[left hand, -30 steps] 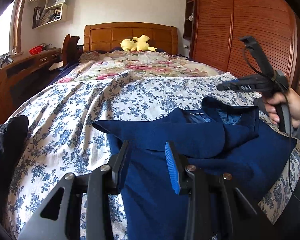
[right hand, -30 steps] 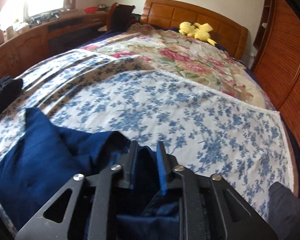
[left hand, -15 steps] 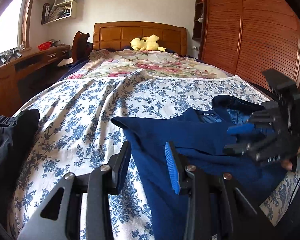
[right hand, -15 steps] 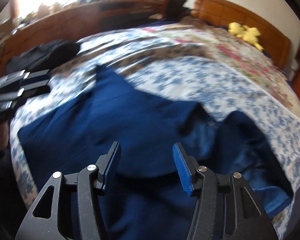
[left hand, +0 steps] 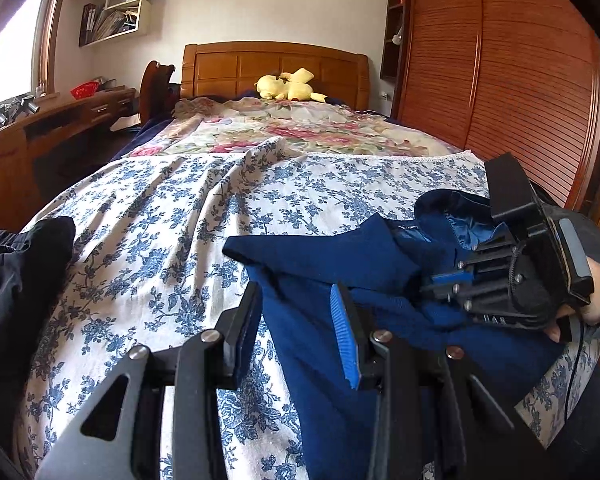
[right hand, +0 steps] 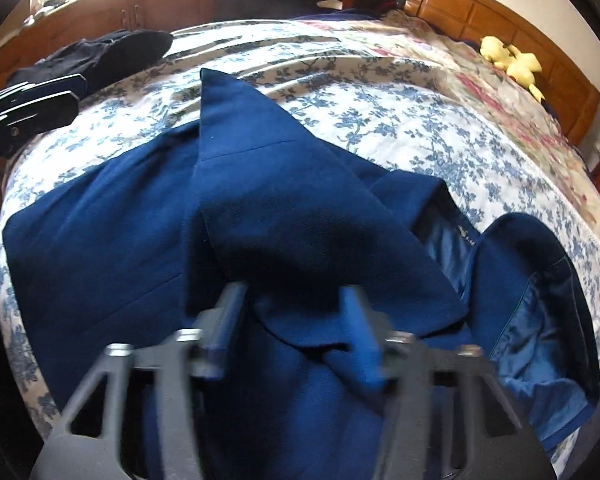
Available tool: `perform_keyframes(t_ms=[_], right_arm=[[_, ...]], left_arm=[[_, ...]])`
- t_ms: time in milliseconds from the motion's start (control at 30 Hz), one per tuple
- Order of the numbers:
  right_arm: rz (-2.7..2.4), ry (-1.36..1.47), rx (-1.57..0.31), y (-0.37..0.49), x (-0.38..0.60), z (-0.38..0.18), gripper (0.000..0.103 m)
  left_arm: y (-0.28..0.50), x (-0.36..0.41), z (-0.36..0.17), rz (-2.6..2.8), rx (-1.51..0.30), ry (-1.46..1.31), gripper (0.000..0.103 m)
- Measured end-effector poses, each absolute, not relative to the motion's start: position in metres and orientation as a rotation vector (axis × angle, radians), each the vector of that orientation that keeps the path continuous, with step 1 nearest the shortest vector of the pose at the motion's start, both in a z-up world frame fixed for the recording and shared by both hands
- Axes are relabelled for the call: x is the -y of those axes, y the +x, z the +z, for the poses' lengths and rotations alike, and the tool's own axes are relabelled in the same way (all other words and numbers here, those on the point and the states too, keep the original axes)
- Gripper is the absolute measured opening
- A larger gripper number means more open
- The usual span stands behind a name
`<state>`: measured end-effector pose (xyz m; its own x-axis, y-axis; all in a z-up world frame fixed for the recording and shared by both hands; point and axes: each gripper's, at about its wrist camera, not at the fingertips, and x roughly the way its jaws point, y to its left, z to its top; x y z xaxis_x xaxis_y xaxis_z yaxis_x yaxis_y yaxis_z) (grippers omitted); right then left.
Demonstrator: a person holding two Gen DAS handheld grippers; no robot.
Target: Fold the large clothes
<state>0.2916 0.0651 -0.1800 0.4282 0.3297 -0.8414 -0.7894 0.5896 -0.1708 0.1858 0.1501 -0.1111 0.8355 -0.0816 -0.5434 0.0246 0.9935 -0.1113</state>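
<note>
Across the bed's blue-flowered white sheet (left hand: 172,240) lay the dark navy wool coat (right hand: 140,240). Both my left gripper (left hand: 296,328) and right gripper (right hand: 292,328) hung released above it, jaws apart, grasping nothing.

right tongs (right hand: 292,328) blurred, coat (right hand: 300,220) hem cropped
</note>
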Motion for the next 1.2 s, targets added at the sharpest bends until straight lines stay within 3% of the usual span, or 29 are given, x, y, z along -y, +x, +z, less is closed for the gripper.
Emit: perform_keyframes(t_ms=[567,733,1200], right_arm=[[0.479,-0.541,-0.627,0.367,-0.051,-0.112,0.003],[0.412,-0.459,-0.612,0.372,-0.040,-0.112,0.039],[0.605,-0.440,-0.921,0.376,-0.050,-0.185,0.042]], left_arm=[[0.187,-0.147,-0.112,-0.071,-0.580,-0.100,0.034],[0.186,-0.147,-0.112,-0.073,-0.578,-0.105,0.034],[0.186,-0.145,-0.111,-0.085,-0.580,-0.099,0.034]])
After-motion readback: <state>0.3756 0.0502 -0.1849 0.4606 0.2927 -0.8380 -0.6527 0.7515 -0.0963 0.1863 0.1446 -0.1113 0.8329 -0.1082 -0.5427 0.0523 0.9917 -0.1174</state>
